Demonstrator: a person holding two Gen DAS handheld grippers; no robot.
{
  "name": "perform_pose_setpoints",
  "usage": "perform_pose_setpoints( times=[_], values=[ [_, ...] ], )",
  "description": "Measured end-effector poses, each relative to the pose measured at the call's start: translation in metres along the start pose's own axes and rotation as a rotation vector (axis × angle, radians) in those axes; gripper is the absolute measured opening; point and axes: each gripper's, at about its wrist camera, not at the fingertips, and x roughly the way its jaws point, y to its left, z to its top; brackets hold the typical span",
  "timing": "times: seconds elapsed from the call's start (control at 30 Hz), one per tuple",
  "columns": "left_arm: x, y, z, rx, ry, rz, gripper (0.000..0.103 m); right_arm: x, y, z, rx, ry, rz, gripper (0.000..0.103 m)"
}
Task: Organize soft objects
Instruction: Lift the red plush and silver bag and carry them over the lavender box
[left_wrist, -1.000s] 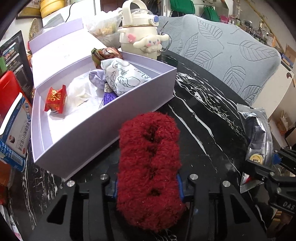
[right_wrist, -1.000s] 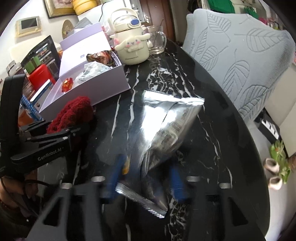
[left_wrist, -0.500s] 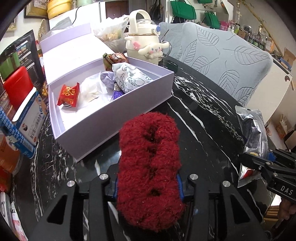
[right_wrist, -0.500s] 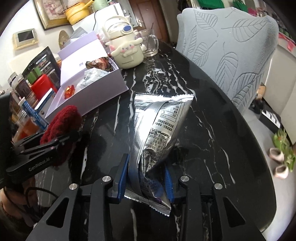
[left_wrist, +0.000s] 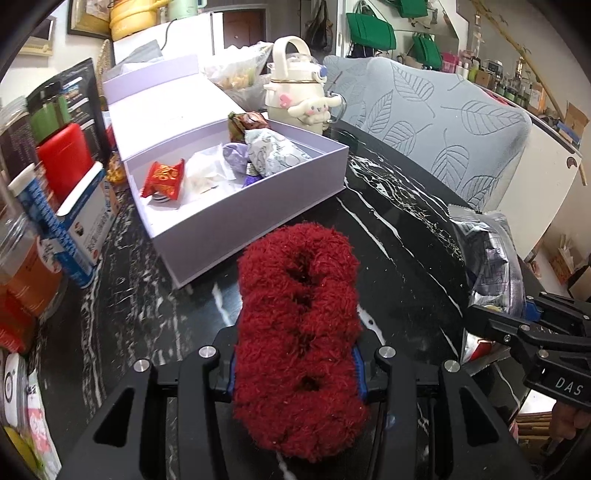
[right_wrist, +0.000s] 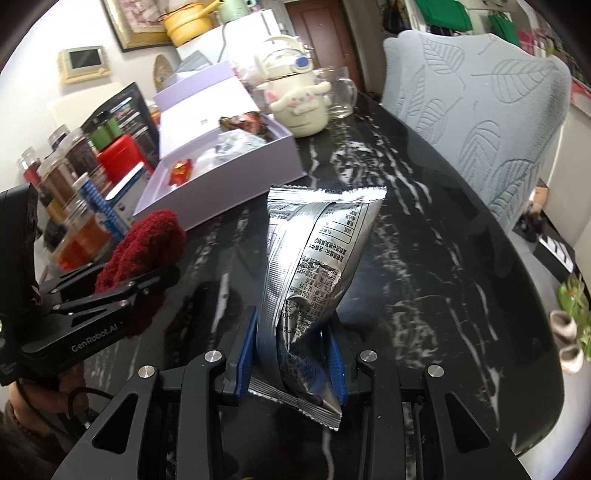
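Holding the red fuzzy item (left_wrist: 299, 354) clamped in your left hand-held gripper (left_wrist: 295, 373), with the lavender box (left_wrist: 258, 218) ahead-left, mind your right hand-held gripper (right_wrist: 291, 362): its foil bag (right_wrist: 314, 266), pinched low, may slip out.

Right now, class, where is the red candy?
In the left wrist view, the red candy lies inside the lavender box, at its left end, beside white wrappers.
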Motion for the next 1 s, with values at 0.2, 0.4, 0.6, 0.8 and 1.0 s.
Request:
perform_pose_setpoints(
  times=[0.2,0.4,0.6,0.8,1.0],
  values=[
    [-0.015,0.010,-0.010,-0.022,-0.017,0.023,0.044,0.000,0.016,-0.004,-0.032,0.004,0.045,0.034],
    [-0.032,0.022,-0.021,-0.049,-0.032,0.039,0.044,0.001,0.034,-0.010,-0.067,0.016,0.094,0.034],
    [-0.044,0.035,-0.032,-0.077,-0.039,0.057,0.044,0.003,0.057,-0.015,-0.111,0.031,0.150,0.034],
    [-0.054,0.050,-0.038,-0.108,-0.048,0.082,0.044,0.010,0.078,-0.019,-0.142,0.056,0.208,0.034],
    [-0.065,0.066,-0.037,-0.135,-0.070,0.107,0.044,0.016,0.098,-0.018,-0.176,0.070,0.250,0.034]
  ],
)
